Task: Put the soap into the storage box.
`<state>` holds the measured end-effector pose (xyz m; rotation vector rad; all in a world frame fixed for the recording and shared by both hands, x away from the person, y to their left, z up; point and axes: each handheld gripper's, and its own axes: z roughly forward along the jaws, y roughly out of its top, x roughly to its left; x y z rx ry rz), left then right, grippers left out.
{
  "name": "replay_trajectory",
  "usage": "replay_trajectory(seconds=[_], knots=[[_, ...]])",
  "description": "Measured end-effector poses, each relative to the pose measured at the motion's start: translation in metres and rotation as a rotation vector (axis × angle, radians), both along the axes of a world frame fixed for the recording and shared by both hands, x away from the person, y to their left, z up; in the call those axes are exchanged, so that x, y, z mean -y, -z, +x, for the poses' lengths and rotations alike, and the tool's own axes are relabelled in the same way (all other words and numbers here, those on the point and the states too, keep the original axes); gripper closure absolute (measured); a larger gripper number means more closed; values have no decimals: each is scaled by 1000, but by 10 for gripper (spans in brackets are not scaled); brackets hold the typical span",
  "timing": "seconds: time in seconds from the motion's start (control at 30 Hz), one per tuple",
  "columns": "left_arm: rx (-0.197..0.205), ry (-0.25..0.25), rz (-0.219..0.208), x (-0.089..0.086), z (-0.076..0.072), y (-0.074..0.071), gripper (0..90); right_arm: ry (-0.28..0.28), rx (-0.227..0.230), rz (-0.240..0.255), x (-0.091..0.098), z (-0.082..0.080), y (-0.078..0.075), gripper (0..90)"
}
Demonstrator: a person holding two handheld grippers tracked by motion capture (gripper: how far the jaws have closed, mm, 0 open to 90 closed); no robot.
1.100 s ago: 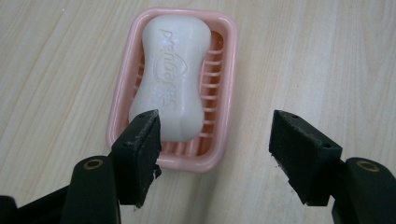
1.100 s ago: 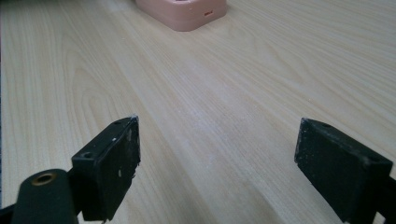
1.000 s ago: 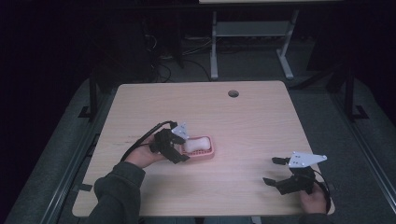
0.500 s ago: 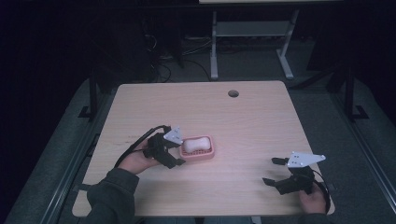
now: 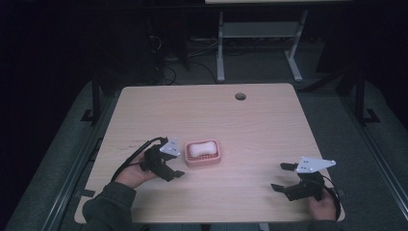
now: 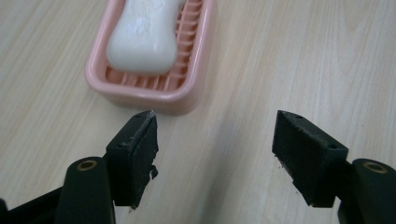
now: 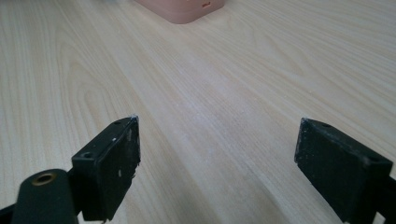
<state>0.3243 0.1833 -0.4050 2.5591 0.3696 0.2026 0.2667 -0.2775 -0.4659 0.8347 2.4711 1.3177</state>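
With the left gripper spread, its jaws just opened and empty, beside the pink soap dish holding the white soap bar mid-bench, the dish could be knocked and shoved aside.

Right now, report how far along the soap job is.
Done: the soap lies in the pink dish on the table. In hand: the left gripper, jaws just opened with nothing between them, sits beside the dish. Left: nothing visibly pending; the right gripper waits open, apart.
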Motion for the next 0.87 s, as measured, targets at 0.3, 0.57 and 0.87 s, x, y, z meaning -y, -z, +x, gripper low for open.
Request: replay_trajectory(seconds=[0.3, 0.57, 0.87], knots=[[-14, -19, -17, -14, -8, 9, 294, 4, -1, -1, -1, -1, 0, 135], [7, -40, -32, -27, -17, 9, 283, 2, -8, -11, -2, -1, 1, 135], [19, -81, -70, -47, -33, 18, 273, 8, -11, -11, -2, -1, 0, 135]])
